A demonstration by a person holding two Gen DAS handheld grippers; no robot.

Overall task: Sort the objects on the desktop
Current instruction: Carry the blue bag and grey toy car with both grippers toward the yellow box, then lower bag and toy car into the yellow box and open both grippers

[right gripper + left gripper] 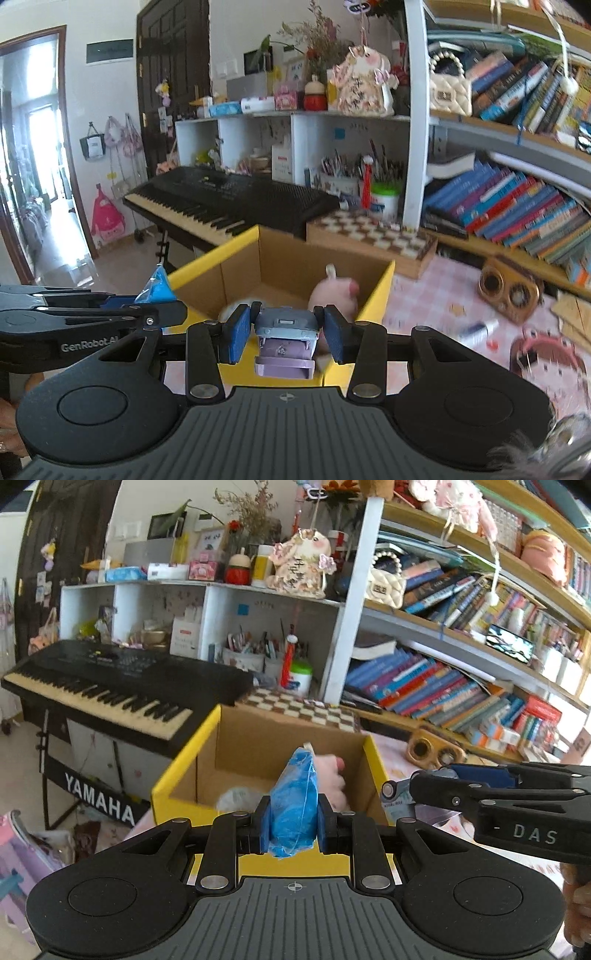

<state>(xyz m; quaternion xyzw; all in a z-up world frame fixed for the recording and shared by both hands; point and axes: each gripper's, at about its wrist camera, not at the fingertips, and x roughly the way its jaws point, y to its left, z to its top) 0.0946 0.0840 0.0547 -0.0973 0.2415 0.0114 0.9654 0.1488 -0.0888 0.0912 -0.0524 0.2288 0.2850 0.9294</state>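
My left gripper (pixel 293 825) is shut on a blue plastic packet (pixel 293 805), held just in front of an open cardboard box with yellow outer walls (pixel 188 764). Inside the box lie a pink plush pig (pixel 332 779) and a pale grey lump (pixel 236 799). My right gripper (pixel 284 334) is shut on a small grey and lilac toy car (pixel 286 338), also held at the near rim of the same box (pixel 207 269), where the pink pig (pixel 336 291) shows too. The right gripper (pixel 397 788) reaches in from the right in the left wrist view; the left gripper with its packet (pixel 157 286) shows at left in the right wrist view.
A black keyboard (pixel 99 686) stands left of the box. Behind it are a checkered board (pixel 306 709), white cubbies and crowded bookshelves (pixel 443 686). On the pink checked tablecloth (pixel 443 306) lie a wooden two-eyed toy (pixel 508 290), a small tube (pixel 480 328) and a round pink item (pixel 546 354).
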